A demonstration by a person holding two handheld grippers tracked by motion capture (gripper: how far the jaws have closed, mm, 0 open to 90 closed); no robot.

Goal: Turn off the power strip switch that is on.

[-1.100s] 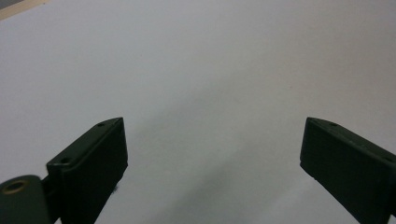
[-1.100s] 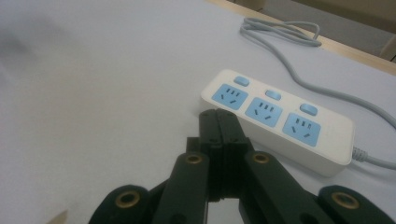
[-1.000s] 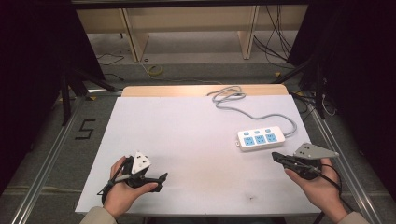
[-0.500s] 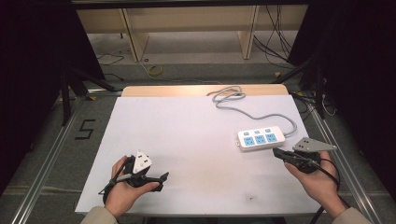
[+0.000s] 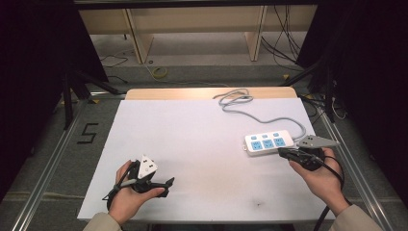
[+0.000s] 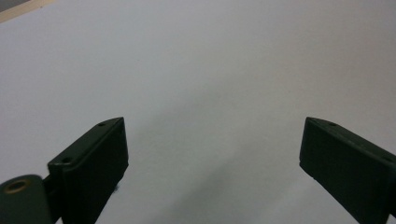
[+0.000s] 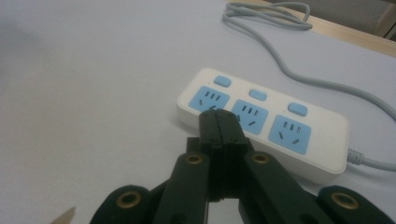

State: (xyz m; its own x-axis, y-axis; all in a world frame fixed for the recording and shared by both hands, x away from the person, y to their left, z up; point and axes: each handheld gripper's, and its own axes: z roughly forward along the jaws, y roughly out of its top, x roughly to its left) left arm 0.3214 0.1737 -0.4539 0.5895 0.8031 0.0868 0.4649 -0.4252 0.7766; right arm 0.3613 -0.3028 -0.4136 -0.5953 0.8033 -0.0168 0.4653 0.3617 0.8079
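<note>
While the left gripper sits lower left with jaws spread wide, the right gripper is clenched on nothing.
White power strip, three blue sockets, grey cord, lies right of centre on the table, just beside the right gripper's tips.

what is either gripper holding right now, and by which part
Nothing is held. The left gripper has its jaws wide apart over bare table. The right gripper has its jaws shut on nothing, its tip near the power strip.
</note>
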